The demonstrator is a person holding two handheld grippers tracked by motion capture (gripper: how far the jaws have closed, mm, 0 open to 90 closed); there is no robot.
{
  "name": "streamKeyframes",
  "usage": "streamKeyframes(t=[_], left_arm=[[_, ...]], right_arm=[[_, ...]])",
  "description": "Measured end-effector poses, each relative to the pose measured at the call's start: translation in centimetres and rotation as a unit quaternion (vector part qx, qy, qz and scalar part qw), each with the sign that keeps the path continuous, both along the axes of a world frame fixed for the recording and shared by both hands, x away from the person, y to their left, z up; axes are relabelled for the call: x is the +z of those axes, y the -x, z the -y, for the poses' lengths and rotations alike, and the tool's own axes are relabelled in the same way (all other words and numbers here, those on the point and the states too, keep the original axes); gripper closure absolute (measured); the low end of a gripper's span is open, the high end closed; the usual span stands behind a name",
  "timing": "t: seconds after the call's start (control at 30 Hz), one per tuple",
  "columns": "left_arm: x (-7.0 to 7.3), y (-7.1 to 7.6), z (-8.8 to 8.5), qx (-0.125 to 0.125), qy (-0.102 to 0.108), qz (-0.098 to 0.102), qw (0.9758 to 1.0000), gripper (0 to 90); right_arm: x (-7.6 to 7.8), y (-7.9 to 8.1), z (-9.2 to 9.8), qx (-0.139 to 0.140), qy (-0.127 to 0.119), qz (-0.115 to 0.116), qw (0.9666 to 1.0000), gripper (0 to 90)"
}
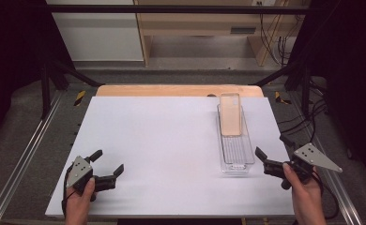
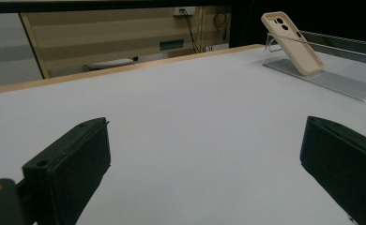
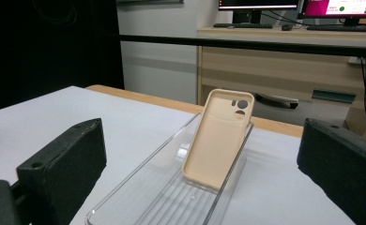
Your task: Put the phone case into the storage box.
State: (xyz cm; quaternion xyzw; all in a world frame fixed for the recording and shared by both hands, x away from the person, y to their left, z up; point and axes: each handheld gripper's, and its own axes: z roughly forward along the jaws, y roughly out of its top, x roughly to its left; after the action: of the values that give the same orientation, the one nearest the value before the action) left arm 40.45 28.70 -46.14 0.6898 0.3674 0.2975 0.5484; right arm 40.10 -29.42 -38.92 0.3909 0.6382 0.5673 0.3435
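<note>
A beige phone case leans tilted against the far end of a long clear plastic tray on the right of the white table. The case stands ahead of my right gripper, its camera cut-outs at the top, inside the tray. My right gripper is open, just right of the tray's near end. My left gripper is open near the table's front left, with nothing between its jaws. From there the case and tray show far off to the right.
The white table top has a wooden edge at the back. Black frame bars and metal rails flank the table. Cables hang at the right. A wooden desk with monitors stands beyond.
</note>
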Motion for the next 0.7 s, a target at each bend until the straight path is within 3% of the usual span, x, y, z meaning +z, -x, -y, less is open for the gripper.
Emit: streamKeyframes(t=[0.7], left_arm=[[0.0,0.0,0.0,0.000,0.001,0.001,1.0000,1.8]], right_arm=[[-1.5,1.3,0.5,-0.008,-0.006,0.000,1.0000,2.1]])
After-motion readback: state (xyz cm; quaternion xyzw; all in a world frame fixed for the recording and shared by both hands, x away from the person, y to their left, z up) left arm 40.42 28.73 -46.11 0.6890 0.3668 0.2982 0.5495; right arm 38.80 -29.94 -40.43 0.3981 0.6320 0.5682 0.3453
